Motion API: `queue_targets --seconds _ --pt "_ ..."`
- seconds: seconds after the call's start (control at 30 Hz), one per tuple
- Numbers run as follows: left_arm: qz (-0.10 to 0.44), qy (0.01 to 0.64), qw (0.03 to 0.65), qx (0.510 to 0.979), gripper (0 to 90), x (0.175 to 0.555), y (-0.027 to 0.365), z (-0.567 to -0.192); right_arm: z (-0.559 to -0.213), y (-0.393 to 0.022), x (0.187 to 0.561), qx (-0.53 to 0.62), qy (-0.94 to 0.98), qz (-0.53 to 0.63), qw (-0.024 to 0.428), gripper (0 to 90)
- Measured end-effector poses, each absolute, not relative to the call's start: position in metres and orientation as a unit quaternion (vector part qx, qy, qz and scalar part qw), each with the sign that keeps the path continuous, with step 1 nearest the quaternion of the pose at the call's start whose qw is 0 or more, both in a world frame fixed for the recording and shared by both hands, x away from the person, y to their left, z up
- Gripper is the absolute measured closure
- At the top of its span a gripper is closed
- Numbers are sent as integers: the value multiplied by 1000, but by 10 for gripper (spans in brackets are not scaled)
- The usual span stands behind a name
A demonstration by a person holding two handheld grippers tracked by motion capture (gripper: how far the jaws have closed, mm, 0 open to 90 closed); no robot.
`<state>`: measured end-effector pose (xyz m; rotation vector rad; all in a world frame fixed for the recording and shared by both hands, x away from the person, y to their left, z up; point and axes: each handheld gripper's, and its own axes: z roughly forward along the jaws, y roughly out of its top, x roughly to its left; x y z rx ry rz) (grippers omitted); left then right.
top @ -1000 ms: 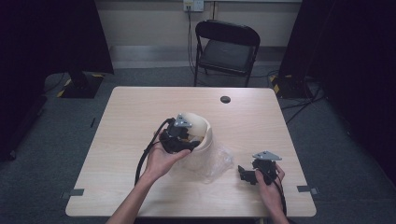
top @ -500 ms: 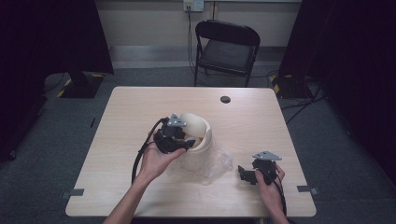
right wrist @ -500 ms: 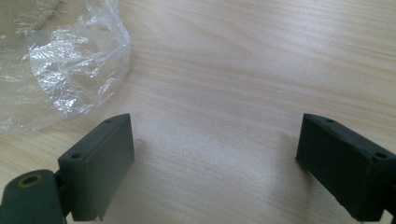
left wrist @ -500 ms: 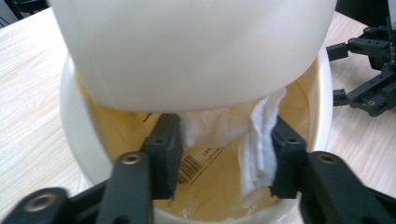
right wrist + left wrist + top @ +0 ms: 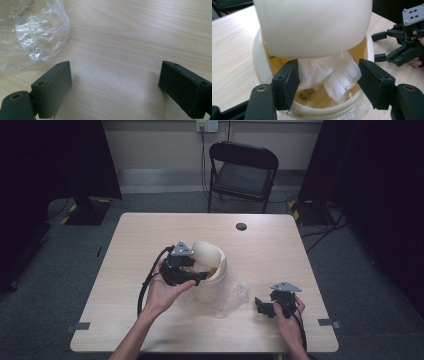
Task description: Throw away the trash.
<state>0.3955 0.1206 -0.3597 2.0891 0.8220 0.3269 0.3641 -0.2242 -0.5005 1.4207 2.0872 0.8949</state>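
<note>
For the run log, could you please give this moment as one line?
left hand-held gripper: just opened, at bin mouth | white wrapper: inside bin | right hand-held gripper: open, over table

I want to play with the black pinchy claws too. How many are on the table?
2. The left gripper is in the person's hand at the mouth of the cream bin, jaws apart after opening. The right gripper rests open on the table, beside the clear plastic.

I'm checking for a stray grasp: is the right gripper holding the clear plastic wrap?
No, the right gripper stands open over bare table, with the plastic wrap lying apart.
</note>
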Motion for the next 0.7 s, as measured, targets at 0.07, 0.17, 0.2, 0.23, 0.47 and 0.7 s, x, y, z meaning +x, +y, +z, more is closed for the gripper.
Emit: queue_targets --seconds 0.07,0.17,0.2,0.23,0.47,0.7 --pt "130 327 426 833 365 395 123 -358 -501 -224 364 516 758 325 229 102" --pt "129 325 424 836 388 394 127 -357 -500 -224 364 516 758 325 229 101" --pt "130 325 425 835 401 394 128 -357 -501 -224 364 516 759 325 230 102" --pt "128 324 430 833 408 394 129 -357 -500 -224 364 516 758 325 229 102" --pt "137 335 442 821 378 389 137 -352 -501 -224 364 516 759 325 230 101" --pt "133 346 469 801 338 384 152 -350 -500 -224 364 516 758 325 229 102"
